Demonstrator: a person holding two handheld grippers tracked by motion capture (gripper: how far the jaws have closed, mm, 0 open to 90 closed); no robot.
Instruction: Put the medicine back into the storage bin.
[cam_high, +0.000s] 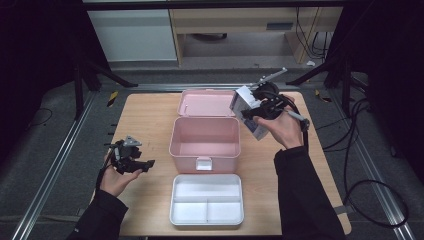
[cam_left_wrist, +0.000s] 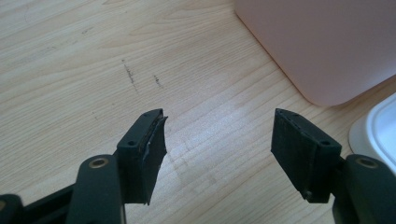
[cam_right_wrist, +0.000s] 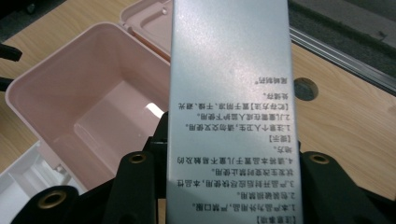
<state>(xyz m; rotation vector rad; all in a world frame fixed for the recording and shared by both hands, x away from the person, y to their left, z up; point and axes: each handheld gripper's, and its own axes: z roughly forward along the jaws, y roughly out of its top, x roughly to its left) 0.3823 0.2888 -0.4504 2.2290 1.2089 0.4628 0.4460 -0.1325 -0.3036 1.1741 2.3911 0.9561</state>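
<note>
Pale matt wood-grain table (cam_left_wrist: 70, 70), glossy pink plastic box (cam_high: 205, 137), smooth white plastic tray (cam_high: 207, 199), silvery satin carton (cam_right_wrist: 229, 70).

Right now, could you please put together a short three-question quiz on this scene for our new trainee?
1. True or false: the pink box on the table stands open, with nothing visible inside.
2. Which hand-held gripper holds the carton? A) left B) right C) neither
3. Fill the gap: the white tray lies on the ______ side of the pink box, toward the person.

Key
1. True: its lid is folded back and its inside looks bare.
2. B: the right hand-held gripper is shut on the carton, raised beside the box; the left hand-held gripper is open over bare wood.
3. Near.
</note>
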